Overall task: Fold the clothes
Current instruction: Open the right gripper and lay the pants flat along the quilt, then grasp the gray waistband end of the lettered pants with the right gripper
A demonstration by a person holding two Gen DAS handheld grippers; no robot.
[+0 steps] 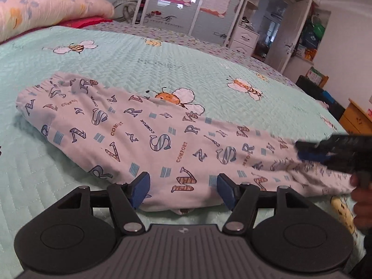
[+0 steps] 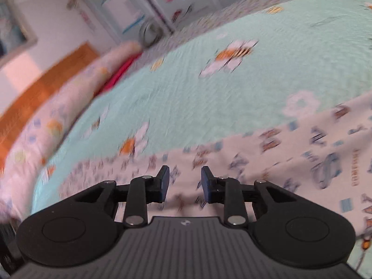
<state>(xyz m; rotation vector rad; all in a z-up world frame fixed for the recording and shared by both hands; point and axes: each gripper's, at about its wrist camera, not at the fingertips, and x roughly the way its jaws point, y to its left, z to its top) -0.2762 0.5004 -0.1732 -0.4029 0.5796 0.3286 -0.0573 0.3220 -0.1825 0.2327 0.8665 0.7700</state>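
Observation:
White trousers printed with letters (image 1: 139, 134) lie folded lengthwise across the mint green bedspread (image 1: 139, 53). My left gripper (image 1: 183, 186) is open and hangs over the trousers' near edge, a blue pad on each side of the cloth without pressing it. My right gripper (image 1: 309, 151) shows at the right, above the narrow leg end, with a person's hand (image 1: 362, 197) behind it. The right wrist view is blurred: the right gripper (image 2: 185, 181) has its jaws apart with nothing between them, and the trousers (image 2: 302, 162) lie just below.
A floral pillow (image 1: 46, 7) and a red cloth lie at the head of the bed by a wooden headboard (image 2: 39, 88). Beyond the bed stand a wardrobe with posters (image 1: 186, 4), white drawers (image 1: 244, 39) and a wooden cabinet (image 1: 355, 118).

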